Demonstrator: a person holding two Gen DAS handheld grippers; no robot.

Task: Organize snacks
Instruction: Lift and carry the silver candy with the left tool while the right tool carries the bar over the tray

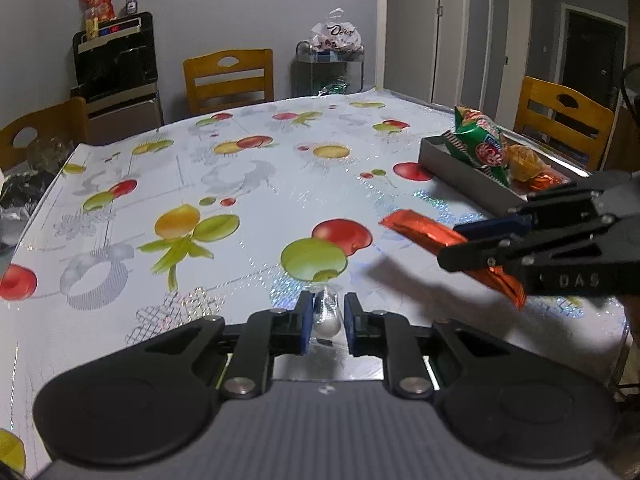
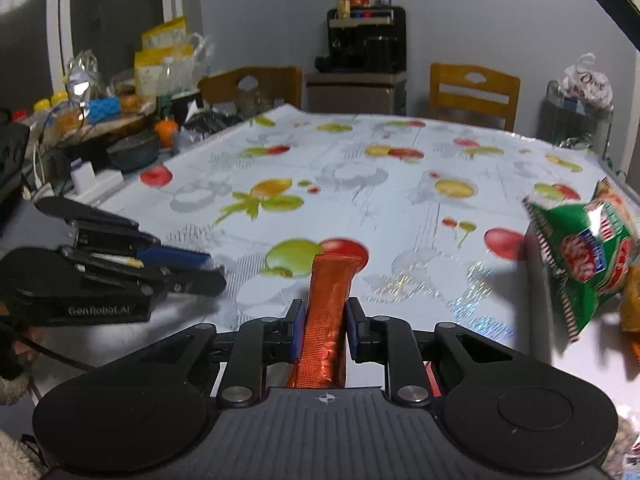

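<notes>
In the left wrist view my left gripper (image 1: 328, 318) is low over the fruit-print tablecloth (image 1: 240, 184), shut on a small clear-wrapped white candy (image 1: 327, 314). To its right, my right gripper (image 1: 452, 246) is shut on a long orange-red foil snack stick (image 1: 416, 232), held just above the cloth. The right wrist view shows the same stick (image 2: 328, 312) pinched between my right gripper (image 2: 322, 320) pads and jutting forward. My left gripper (image 2: 212, 270) lies at the left there. A grey tray (image 1: 456, 176) at the right holds a green chip bag (image 1: 480, 144) and orange-wrapped snacks (image 1: 524, 160).
Wooden chairs (image 1: 228, 76) stand around the table. A black appliance (image 1: 116, 56) on a cabinet and a cart with a plastic bag (image 1: 336, 36) stand by the far wall. A cluttered side counter (image 2: 100, 112) lies beyond the table's left edge. The green bag (image 2: 580, 248) is close on the right.
</notes>
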